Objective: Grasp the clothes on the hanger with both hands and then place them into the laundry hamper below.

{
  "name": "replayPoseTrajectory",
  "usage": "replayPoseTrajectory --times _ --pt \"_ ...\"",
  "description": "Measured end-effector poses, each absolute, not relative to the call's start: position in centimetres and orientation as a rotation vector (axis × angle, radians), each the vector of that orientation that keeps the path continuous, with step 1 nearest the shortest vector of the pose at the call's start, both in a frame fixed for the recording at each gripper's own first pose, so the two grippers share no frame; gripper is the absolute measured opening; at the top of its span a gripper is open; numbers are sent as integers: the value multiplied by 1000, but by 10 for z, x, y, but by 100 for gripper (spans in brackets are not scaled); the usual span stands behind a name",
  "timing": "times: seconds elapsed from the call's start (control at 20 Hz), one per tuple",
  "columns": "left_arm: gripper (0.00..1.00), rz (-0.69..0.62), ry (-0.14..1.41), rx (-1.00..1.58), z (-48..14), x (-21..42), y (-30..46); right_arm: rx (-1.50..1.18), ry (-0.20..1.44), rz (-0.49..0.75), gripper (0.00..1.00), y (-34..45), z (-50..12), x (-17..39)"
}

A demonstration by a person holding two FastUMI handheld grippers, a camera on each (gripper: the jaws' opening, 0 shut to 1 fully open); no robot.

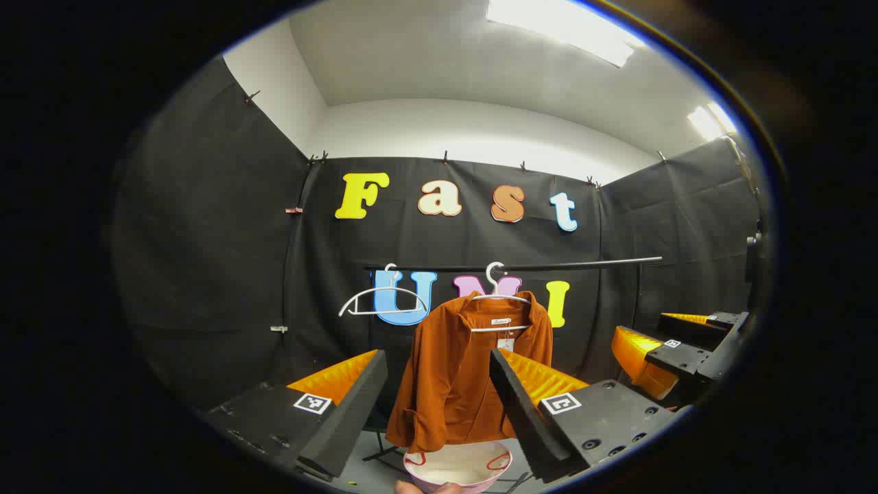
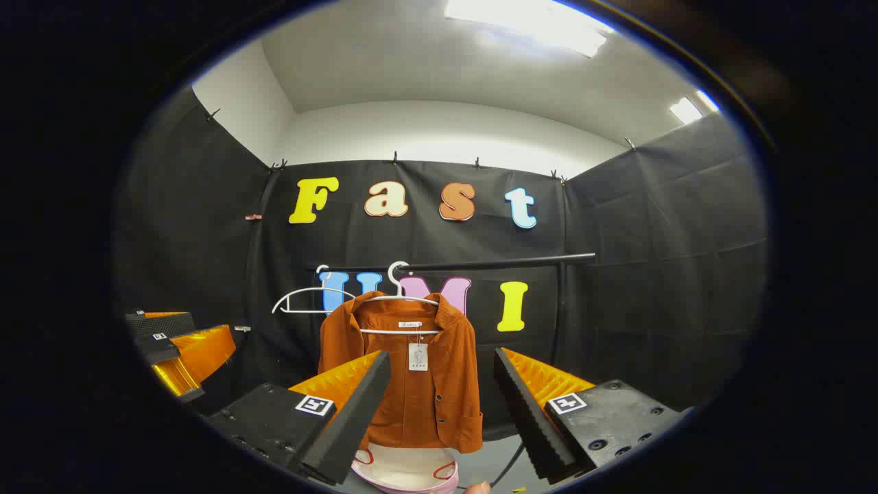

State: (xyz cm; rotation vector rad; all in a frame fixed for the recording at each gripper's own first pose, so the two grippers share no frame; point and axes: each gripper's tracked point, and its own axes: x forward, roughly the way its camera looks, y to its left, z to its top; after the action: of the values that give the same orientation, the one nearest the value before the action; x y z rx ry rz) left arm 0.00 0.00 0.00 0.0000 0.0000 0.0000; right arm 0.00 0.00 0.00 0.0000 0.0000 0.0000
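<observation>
booth: black cloth walls, rail (image 2: 473,263) across back
jacket (image 2: 411,374): on hanger (image 2: 400,302), over hamper (image 2: 405,473)
left gripper (image 1: 439,398): released, well short
right gripper (image 2: 442,398): released, well short
step: approach
next: close in, clamp both shoulders

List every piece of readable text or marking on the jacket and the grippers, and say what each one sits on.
Neck label of the rust-orange corduroy jacket: script word, too small to read.
White hang tag below the collar: print too blurred to read.
Black-and-white square markers on both grippers: coded patterns, no words.
</observation>
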Motion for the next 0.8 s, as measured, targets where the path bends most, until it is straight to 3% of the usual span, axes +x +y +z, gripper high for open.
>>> replayPoseTrajectory --times 0.8 --pt "95 19 -23 23 1 -6 3 1 -18 20 97 9 4 7"
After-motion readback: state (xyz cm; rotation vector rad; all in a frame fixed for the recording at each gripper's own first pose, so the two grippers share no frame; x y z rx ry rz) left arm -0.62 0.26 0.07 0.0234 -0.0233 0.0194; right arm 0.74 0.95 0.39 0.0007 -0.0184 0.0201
